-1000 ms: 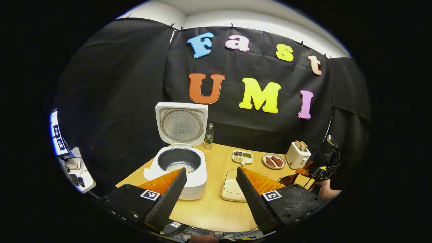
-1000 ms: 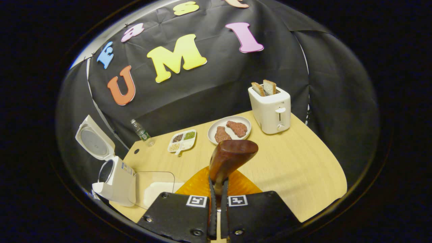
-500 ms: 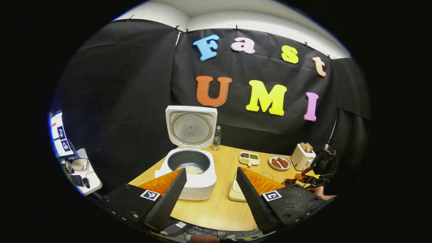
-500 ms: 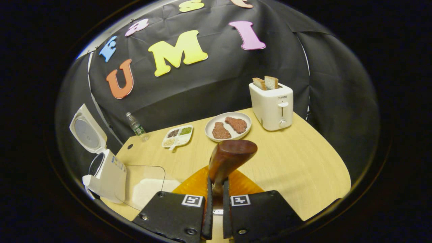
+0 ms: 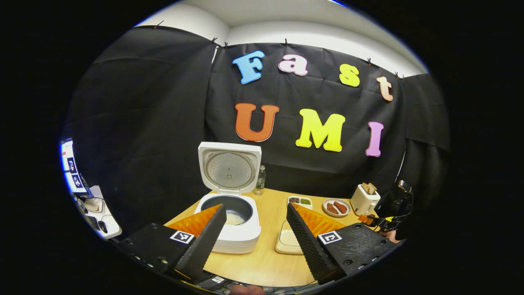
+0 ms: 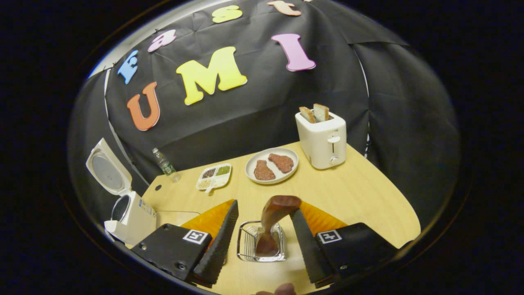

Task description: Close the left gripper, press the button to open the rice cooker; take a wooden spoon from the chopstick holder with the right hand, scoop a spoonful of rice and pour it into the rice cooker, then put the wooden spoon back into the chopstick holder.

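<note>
One wooden table (image 6: pixel 360 192) fronts black cloth (image 6: pixel 254 106).

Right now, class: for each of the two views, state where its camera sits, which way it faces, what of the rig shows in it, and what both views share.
Left gripper view: rides the left gripper, facing the open rice cooker; its own spread fingers show below.
Right gripper view: rides the right gripper, looking down over the chopstick holder holding the wooden spoon; its open fingers flank it.
Shared: rice cooker, toaster, plate of meat, table.
</note>
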A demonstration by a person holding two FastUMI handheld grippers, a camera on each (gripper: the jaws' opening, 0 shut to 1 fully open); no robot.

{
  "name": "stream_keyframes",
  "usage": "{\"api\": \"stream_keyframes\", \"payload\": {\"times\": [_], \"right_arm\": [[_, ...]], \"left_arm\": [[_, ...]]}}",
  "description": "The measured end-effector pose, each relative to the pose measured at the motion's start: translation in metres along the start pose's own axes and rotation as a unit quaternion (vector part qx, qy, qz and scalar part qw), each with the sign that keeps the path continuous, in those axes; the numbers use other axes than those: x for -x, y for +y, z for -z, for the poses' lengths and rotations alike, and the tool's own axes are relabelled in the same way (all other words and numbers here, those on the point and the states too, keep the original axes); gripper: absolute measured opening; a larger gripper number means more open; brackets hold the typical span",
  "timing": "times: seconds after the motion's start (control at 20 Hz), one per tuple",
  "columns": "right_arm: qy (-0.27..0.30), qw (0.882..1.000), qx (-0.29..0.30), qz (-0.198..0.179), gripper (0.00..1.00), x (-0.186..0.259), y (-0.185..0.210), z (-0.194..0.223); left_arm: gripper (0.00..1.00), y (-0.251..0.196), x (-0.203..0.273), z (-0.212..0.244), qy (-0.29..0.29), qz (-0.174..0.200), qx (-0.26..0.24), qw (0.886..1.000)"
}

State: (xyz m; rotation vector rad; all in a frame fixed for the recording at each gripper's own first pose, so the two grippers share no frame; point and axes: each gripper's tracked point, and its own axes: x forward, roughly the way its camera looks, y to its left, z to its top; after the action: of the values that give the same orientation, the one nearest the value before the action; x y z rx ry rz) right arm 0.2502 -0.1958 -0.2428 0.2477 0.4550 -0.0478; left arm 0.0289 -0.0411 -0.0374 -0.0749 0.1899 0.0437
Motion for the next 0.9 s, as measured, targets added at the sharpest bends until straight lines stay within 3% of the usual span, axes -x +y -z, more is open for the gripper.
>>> {"api": "stream_keyframes", "payload": {"times": [0.1, 0.2, 0.55, 0.65, 0.9], "right_arm": [[-0.028, 1.000, -0.002, 0.007, 0.84, 0.015, -0.006, -0.027], [-0.055, 0.998, 0.003, 0.014, 1.00, 0.035, -0.008, -0.054], [-0.156, 0.986, 0.052, 0.008, 0.99, 0.117, 0.002, -0.143], [-0.170, 0.983, 0.062, 0.010, 1.00, 0.134, 0.002, -0.153], [-0.176, 0.981, 0.079, 0.025, 1.00, 0.169, 0.001, -0.148]], "left_arm": [[0.94, 0.001, -0.006, -0.018, -0.018, 0.001, -0.007, 1.000], [0.94, 0.005, -0.017, -0.044, -0.042, -0.004, -0.016, 0.999], [0.94, 0.022, -0.074, -0.145, -0.133, -0.014, -0.013, 0.991], [0.94, 0.022, -0.097, -0.160, -0.138, -0.012, 0.003, 0.990], [0.94, 0.055, -0.169, -0.156, -0.112, -0.042, -0.020, 0.993]]}}
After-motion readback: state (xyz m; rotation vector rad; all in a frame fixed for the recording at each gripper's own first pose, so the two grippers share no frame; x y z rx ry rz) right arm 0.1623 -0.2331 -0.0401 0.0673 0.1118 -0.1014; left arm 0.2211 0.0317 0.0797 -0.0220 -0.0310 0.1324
